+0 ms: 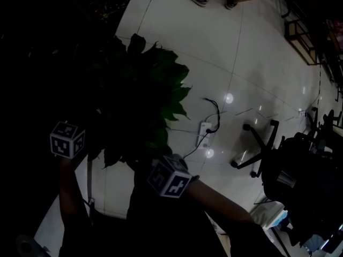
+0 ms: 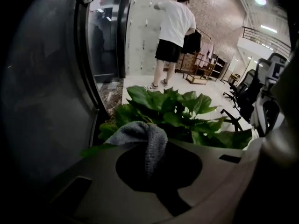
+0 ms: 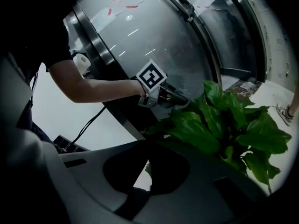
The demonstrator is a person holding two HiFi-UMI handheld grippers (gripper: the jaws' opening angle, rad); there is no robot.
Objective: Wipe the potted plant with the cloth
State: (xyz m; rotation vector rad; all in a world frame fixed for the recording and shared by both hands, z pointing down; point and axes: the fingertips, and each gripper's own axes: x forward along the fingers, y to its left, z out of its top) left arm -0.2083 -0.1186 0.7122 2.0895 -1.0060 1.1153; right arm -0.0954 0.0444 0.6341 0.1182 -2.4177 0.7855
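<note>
The potted plant is a dark clump of broad green leaves at the middle left of the head view. My left gripper is shut on a grey knitted cloth that hangs over the jaw edge, right before the leaves. In the right gripper view that left gripper rests at the plant's left edge, its marker cube up. My right gripper looks shut, with leaves rising just past it; whether a leaf is pinched does not show. Both marker cubes sit below the plant.
A curved glass-and-metal wall stands close on the plant's left. A power strip with a cable lies on the white tiled floor, and an office chair stands to the right. A person in a white shirt stands at the back.
</note>
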